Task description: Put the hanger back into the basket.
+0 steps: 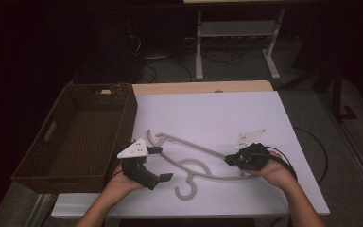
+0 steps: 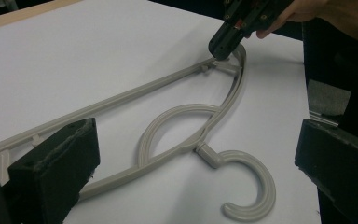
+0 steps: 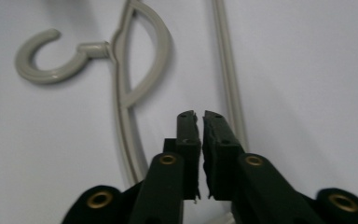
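Your right tongs point(image 1: 229, 160) sit closed, empty, at the hanger's point(image 1: 192, 166) end; left tongs point(image 1: 160, 163) gape open over its other end. Next, grip both ends near the table's point(image 1: 217, 109) front edge.

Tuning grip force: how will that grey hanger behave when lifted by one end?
The hanger looks like thin moulded plastic, so probably light and fairly stiff, with slight flex along its long thin bar. Held at one end, it would likely swing or droop. Its smooth surface may slip in the jaws; lying flat, it shouldn't roll.
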